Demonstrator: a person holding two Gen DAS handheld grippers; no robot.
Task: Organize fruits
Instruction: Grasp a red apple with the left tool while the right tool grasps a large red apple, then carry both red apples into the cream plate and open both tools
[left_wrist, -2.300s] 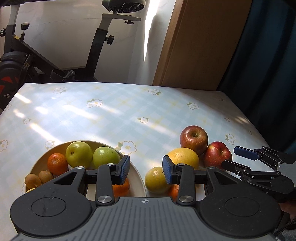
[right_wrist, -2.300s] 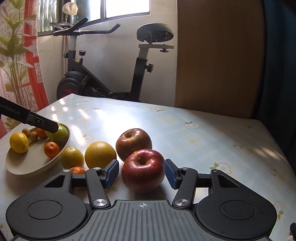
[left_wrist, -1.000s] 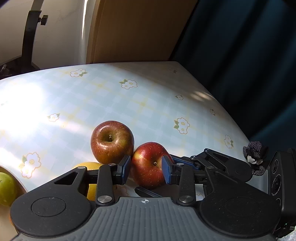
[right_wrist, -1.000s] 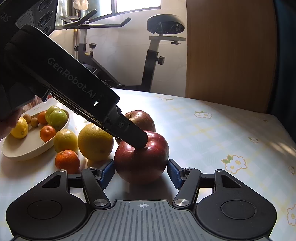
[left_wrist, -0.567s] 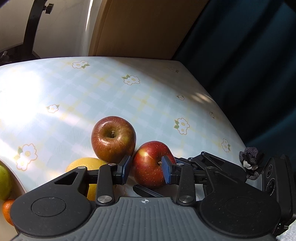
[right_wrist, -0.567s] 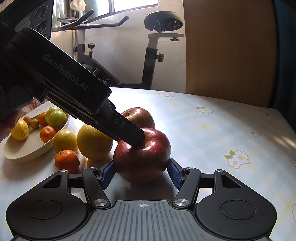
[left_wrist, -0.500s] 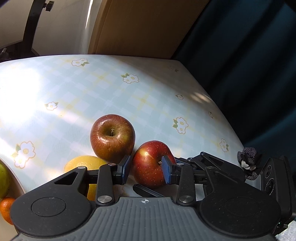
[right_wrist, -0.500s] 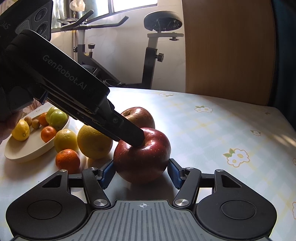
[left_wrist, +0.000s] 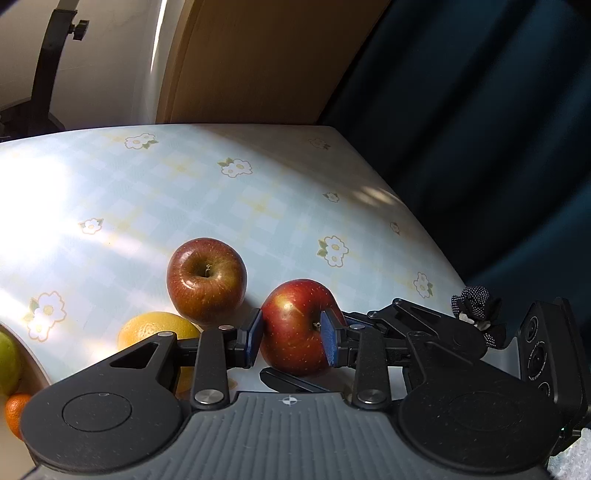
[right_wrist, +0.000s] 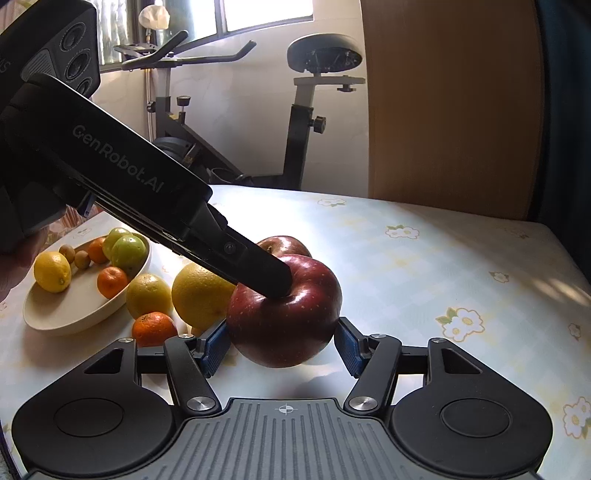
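Apple (left_wrist: 295, 328) at the centre of it all — both grippers had converged on the same red fruit on the flowered table (left_wrist: 147, 206). The left gripper (left_wrist: 291, 341) came in from the bowl side, its jaws having just been closing, blue pads pressed against the apple's flanks near the stem. The right gripper (right_wrist: 281, 345) straddled the apple from the near side; its pads (right_wrist: 345, 347) stood close to the skin, though whether they gripped could not be told. A second apple (left_wrist: 206, 280) sat just behind, touching nothing but the table, with an orange (right_wrist: 201, 295) beside it. A lemon (right_wrist: 149, 295) and a tangerine (right_wrist: 154, 328) lay near the bowl (right_wrist: 74, 314) — already holding green fruit, citrus and small brown fruit. An exercise bike (right_wrist: 295, 110) stood beyond the table.
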